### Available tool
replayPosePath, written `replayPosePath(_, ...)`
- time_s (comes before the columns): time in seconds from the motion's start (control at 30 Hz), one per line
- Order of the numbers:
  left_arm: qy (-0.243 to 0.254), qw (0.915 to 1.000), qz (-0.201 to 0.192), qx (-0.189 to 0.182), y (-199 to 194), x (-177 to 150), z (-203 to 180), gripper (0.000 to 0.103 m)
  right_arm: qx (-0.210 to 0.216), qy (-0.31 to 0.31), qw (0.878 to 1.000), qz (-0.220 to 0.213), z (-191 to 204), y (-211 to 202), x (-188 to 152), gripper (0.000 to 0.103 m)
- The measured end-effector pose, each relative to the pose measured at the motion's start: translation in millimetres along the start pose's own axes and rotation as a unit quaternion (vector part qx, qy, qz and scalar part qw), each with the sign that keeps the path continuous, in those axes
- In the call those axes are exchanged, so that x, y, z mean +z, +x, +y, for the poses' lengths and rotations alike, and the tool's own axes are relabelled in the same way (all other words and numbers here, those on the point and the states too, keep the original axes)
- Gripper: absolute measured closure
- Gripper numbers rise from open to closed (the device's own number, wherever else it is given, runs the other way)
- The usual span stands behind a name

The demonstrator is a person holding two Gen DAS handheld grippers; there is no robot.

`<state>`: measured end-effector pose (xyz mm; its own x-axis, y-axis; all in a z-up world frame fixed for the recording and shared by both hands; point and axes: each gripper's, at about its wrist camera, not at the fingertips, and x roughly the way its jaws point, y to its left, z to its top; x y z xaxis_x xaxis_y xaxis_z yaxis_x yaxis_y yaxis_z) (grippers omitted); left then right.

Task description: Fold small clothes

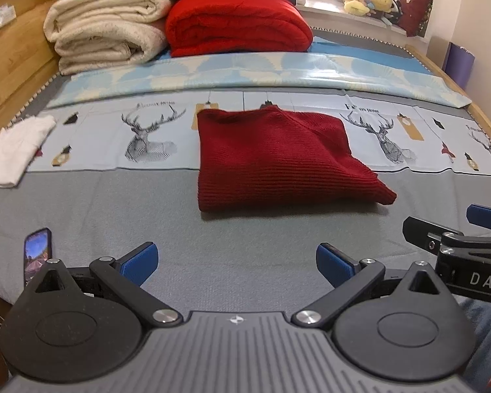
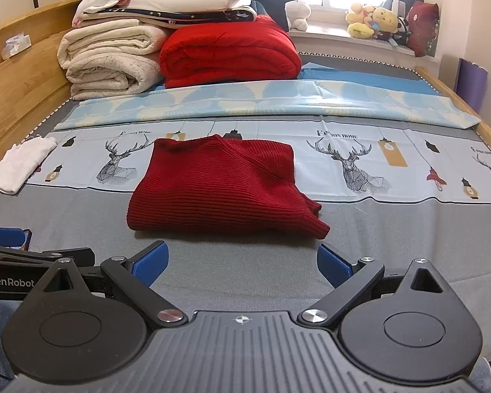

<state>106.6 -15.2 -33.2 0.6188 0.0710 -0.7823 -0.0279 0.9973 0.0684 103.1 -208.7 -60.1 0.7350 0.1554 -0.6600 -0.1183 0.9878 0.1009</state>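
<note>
At the bottom of each wrist view a claw hangs low over the grey bedcover: the left claw [image 1: 237,262] and the right claw [image 2: 244,262] both stand wide, blue pads far apart, holding nothing. Just beyond them, at the centre of both frames, lies the dark red knit sweater [image 1: 278,160], already folded into a compact block, with one loose corner sticking out at its lower right. The fold looks nearly finished, so the sensible step is probably to tuck or flatten that stray corner, gripping only the top layer at the edge so the layers beneath stay squared, and pressing lightly since ribbed knit stretches and springs back. At the far left of the frame a small white garment [image 1: 14,150] lies crumpled and seems the next piece to fold. The bed [image 1: 114,203] carries a pale sheet printed with deer, then a light blue patterned strip. Further back, in the upper part of the frame, sit a cream blanket stack [image 1: 104,32] and a bright red blanket [image 1: 235,23], with soft toys [image 1: 370,0] on the windowsill at upper right.
</note>
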Motion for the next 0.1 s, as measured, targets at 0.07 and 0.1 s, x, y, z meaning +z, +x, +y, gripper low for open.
replayPosePath(0.07,0.004,1.0000,-0.002,0.000,-0.9,-0.6,-0.5,0.000,0.000,0.000,1.000,0.000,0.3,-0.2,0.4,0.006)
replayPosePath(0.1,0.004,1.0000,-0.001,-0.004,-1.0,-0.4,-0.4,0.000,0.001,0.000,1.000,0.000,0.5,-0.4,0.4,0.006)
